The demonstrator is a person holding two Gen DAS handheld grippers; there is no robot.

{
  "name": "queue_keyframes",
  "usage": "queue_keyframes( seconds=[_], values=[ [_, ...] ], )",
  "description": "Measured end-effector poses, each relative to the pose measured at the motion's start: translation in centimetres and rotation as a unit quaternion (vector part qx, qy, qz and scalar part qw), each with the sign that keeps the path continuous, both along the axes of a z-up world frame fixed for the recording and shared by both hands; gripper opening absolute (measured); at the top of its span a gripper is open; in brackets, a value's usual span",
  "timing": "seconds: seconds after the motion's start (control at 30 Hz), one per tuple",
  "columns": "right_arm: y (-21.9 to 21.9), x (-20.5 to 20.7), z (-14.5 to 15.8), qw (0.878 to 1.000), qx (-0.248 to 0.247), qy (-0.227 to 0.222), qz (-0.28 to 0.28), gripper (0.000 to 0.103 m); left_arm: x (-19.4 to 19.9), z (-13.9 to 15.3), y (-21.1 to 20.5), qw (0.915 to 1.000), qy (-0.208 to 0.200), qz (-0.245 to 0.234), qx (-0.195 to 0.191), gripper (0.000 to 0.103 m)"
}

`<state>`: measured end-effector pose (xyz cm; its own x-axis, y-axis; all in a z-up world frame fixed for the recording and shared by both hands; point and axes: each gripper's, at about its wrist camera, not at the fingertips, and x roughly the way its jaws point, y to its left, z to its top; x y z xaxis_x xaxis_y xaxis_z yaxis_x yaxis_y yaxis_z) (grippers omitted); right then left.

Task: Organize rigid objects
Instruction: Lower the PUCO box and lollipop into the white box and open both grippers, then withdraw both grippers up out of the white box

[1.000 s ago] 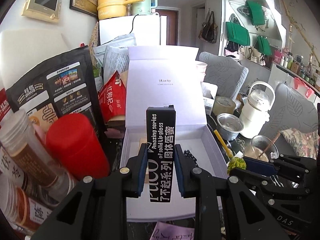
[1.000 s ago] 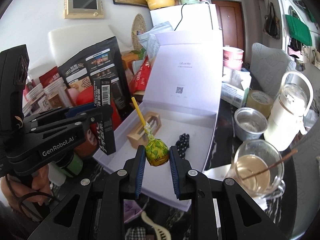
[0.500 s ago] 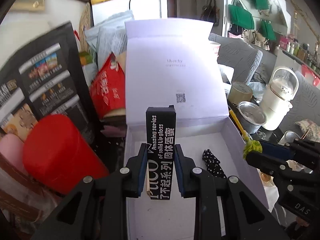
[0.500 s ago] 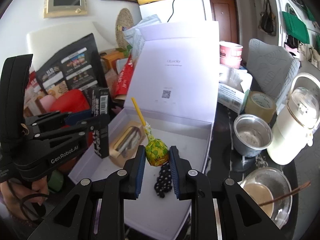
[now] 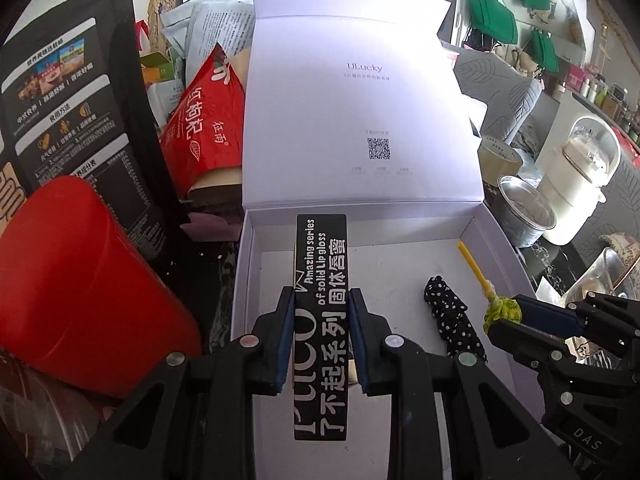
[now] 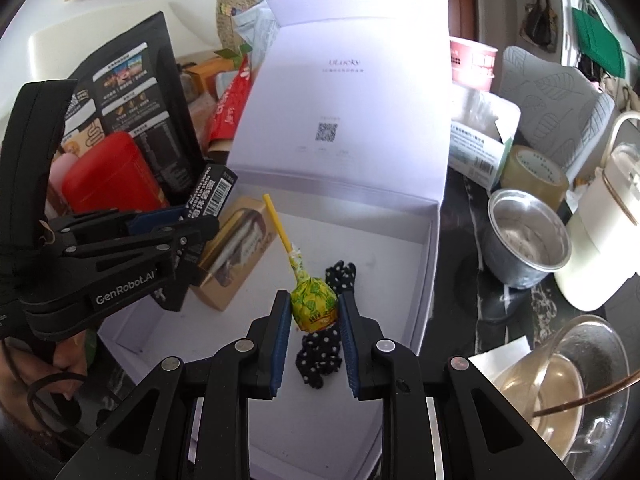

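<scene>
Tongs (image 5: pixel 321 332) (image 6: pixel 313 334) downtilted over box (image 5: pixel 500 248)

Each fisheye camera sits just behind its own gripper's two black fingers, looking forward and steeply down along them, close above the open white cardboard box (image 5: pixel 496 236) (image 6: pixel 426 264). The left view faces the box's left half; the right view looks from further right (the left gripper (image 6: pixel 182 226) crosses its left edge). Both share the box floor, the upright lid, and the black polka-dot cloth bundle (image 5: pixel 450 320) (image 6: pixel 326 344).
</scene>
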<state>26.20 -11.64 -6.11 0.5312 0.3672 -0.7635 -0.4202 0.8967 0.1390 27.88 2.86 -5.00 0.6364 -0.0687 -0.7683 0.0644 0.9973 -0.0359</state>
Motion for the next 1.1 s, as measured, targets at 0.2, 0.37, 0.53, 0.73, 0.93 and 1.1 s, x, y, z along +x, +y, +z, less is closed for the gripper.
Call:
queue_keyframes(
  seconds=[0.2,0.37,0.53,0.73,0.93,1.1],
  values=[
    [0.2,0.3,-1.1,1.000,-0.014,0.012,-0.008,0.024,0.5,-0.9,0.3,0.9999,0.010,0.011,-0.001,0.025],
    [0.5,0.1,-1.4,1.000,-0.019,0.014,-0.004,0.025,1.0,-1.4,0.7,0.9995,0.020,0.019,-0.011,0.025],
    [0.5,0.2,-1.6,1.000,-0.023,0.019,-0.007,0.028,1.1,-1.4,0.9,0.9994,0.027,0.017,-0.013,0.025],
    [0.7,-0.2,-1.1,1.000,-0.023,0.010,-0.003,0.038,1.2,-1.2,1.0,0.9986,0.037,0.036,0.003,0.027],
    [0.6,-0.8,0.0,1.000,-0.019,-0.003,0.000,0.038,0.7,-0.6,1.1,0.9986,0.036,0.038,-0.003,0.062],
    [0.3,-1.0,0.7,1.000,-0.015,-0.010,-0.002,0.038,0.1,0.4,0.9,0.9988,0.025,0.042,0.002,0.067]
  ],
)
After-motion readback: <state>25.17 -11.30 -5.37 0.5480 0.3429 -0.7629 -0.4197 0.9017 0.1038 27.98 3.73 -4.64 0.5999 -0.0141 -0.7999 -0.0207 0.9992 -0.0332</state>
